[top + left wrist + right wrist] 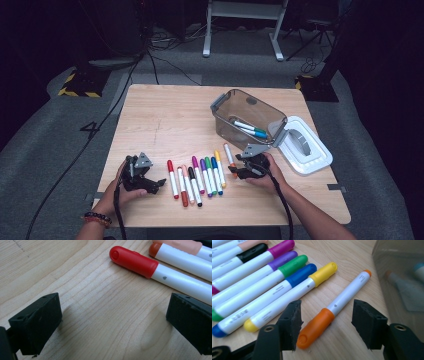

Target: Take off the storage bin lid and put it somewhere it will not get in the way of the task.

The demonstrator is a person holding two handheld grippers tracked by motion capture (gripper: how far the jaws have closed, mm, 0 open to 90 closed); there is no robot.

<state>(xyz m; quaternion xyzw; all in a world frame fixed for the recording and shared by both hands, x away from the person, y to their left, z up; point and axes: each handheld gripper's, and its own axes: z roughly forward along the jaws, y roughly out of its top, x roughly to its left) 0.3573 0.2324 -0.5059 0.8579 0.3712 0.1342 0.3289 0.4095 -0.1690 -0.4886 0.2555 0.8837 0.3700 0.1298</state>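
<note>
The orange marker (337,307) lies flat on the table (165,115), just beside the clear bin (245,117). The right tool (325,323) straddles its capped end, jaws half open, pads not pressing. The left tool (112,322) gapes wide and empty near the red marker (135,262).

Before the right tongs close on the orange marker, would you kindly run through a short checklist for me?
1. Orange marker lies between the jaws of the right tongs: ok.
2. Pads pressing on it yet: not ok, gaps show on both sides.
3. Yellow marker lies outside the jaws: ok.
4. Orange marker apart from the clear bin: ok.
5. Bin open to receive it, lid set aside: ok.
6. Left tongs open, red marker not between the jaws: ok.
</note>
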